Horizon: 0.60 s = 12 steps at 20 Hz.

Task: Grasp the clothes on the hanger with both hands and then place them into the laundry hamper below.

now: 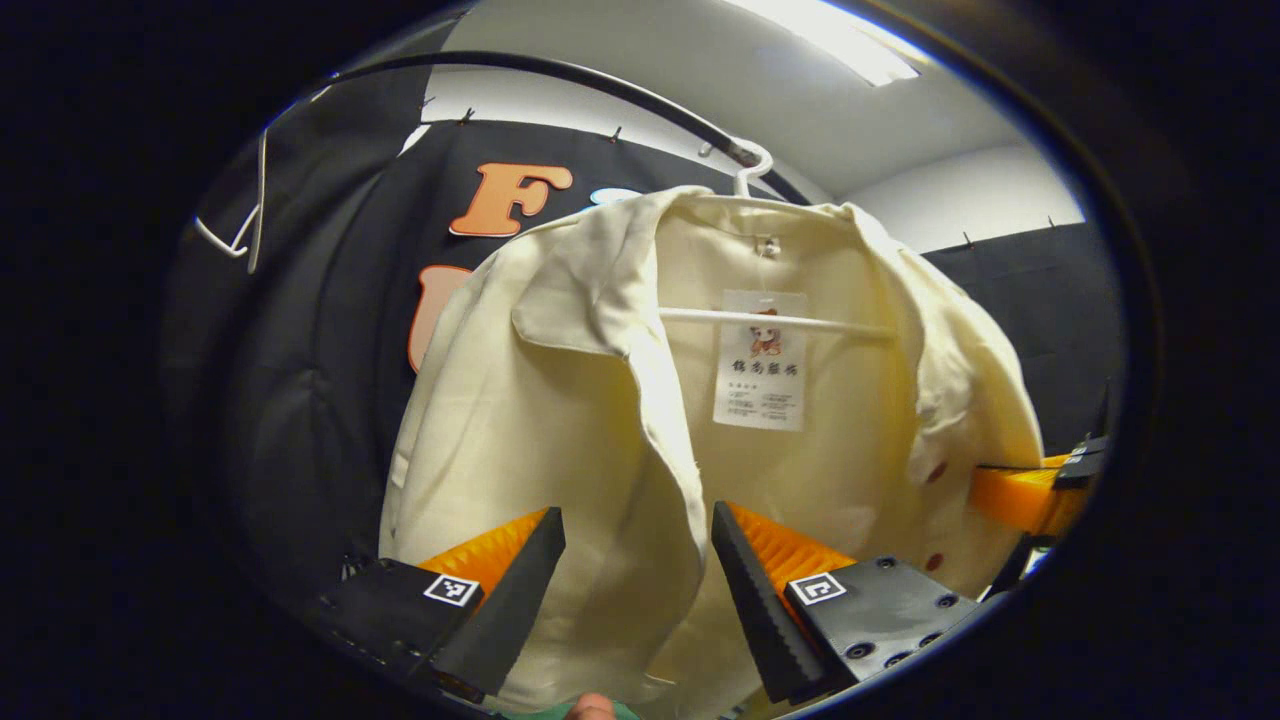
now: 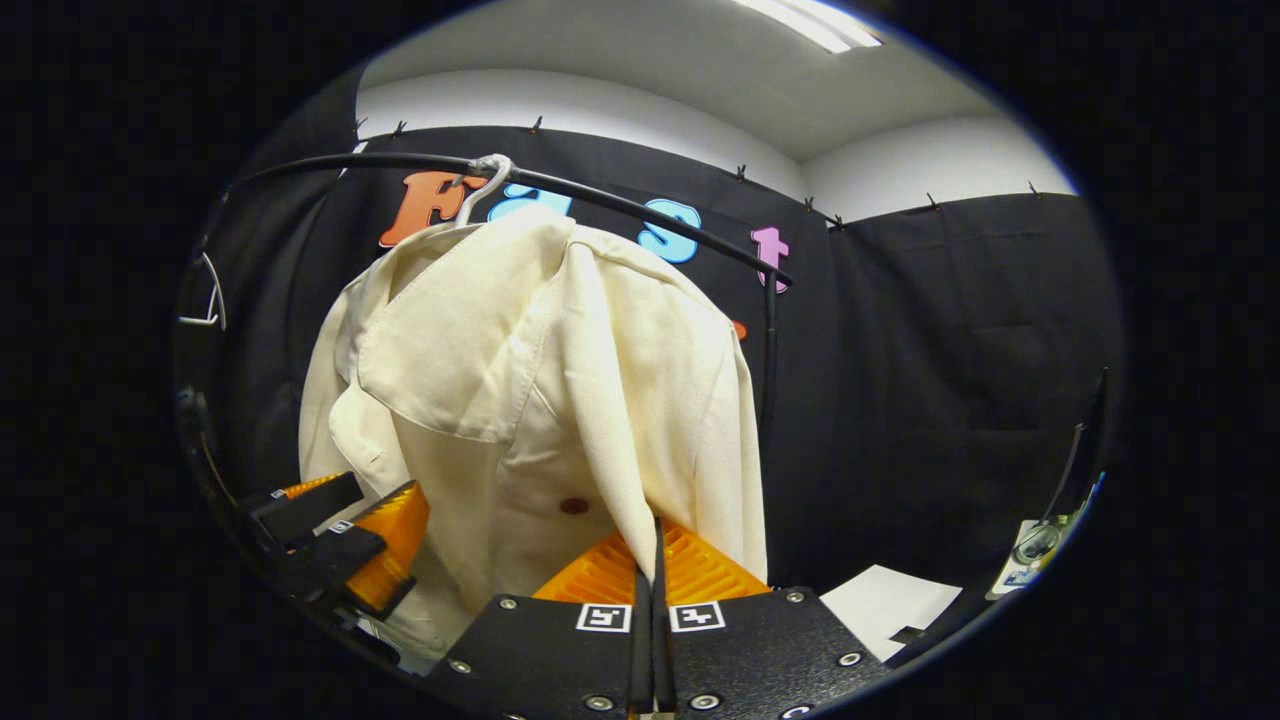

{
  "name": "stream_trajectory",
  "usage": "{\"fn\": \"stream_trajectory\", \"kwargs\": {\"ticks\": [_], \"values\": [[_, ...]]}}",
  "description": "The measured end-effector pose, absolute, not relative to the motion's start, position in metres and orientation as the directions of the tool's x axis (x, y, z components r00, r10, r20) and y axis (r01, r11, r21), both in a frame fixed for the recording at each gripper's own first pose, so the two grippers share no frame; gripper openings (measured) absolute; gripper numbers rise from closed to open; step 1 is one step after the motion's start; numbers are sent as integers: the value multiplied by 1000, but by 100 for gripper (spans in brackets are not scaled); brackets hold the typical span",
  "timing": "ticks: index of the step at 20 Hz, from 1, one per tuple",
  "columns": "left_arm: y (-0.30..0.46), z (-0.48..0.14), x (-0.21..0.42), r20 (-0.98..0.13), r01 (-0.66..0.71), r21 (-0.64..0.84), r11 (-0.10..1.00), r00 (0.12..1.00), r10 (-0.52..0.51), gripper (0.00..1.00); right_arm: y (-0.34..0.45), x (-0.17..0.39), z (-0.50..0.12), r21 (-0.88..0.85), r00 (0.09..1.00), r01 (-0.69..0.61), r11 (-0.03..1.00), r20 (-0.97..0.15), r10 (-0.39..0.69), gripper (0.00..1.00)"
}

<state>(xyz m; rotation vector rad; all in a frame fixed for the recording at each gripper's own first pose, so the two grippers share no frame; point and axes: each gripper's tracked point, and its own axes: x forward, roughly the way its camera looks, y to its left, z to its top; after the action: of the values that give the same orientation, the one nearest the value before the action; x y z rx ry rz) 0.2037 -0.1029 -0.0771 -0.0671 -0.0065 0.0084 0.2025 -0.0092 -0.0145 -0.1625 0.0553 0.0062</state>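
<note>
Cream shirt (image 1: 560, 400) is hung on a white hanger (image 1: 775, 320) from a black rail (image 2: 620, 190), in front of the booth's black cloth wall. The front is seen open, with the collar folded out and dark red buttons along one edge. The left claw (image 1: 638, 570) is held with its fingers apart on either side of one front edge of the shirt, the cloth lying between them and not yet pinched. The right claw (image 2: 655, 570) is seen with its fingers brought together on a fold of the other front edge, so it is judged to be clamped on the shirt. The laundry hamper cannot be made out. The garment is judged to be light, soft and limp, so it would sag and slip unless a thick fold is taken. The front edges or shoulder seams are judged the best places for a hold, and the shoulders would have to be lifted clear of the hanger.
</note>
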Motion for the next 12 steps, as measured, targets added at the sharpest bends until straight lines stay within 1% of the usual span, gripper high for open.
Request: {"fn": "stream_trajectory", "kwargs": {"ticks": [3, 4, 5, 6, 7, 8, 9, 10, 11, 12], "values": [[-64, -82, 218, 42, -172, 26, 985, 984, 171, 96, -8, 200, -13, -172, 998, -24, 985, -54, 14, 0], [-51, -79, 222, 60, -207, 50, 977, 977, 204, 97, -8, 201, -14, -168, 998, -27, 985, -57, 18, 0], [-40, -78, 224, 70, -234, 80, 969, 971, 228, 95, -8, 202, -13, -164, 998, -32, 986, -58, 23, 0], [-28, -78, 222, 74, -254, 123, 960, 966, 246, 90, -9, 202, -14, -162, 998, -36, 986, -59, 27, 0], [-14, -75, 218, 85, -283, 167, 944, 958, 272, 83, -9, 201, -13, -160, 998, -43, 986, -59, 34, 0], [-4, -72, 216, 94, -293, 199, 935, 956, 279, 63, -7, 201, -13, -160, 997, -50, 986, -58, 41, 0], [3, -70, 216, 97, -292, 217, 932, 956, 276, 55, -7, 200, -13, -165, 998, -51, 985, -55, 43, 0], [11, -66, 215, 100, -291, 238, 926, 956, 275, 37, -7, 199, -14, -170, 998, -54, 984, -53, 45, 0], [19, -59, 211, 108, -292, 255, 922, 956, 273, 34, -7, 198, -14, -173, 998, -56, 983, -50, 48, 0], [29, -54, 206, 124, -302, 270, 914, 952, 278, 22, -6, 196, -15, -173, 998, -58, 983, -48, 50, 0]]}}
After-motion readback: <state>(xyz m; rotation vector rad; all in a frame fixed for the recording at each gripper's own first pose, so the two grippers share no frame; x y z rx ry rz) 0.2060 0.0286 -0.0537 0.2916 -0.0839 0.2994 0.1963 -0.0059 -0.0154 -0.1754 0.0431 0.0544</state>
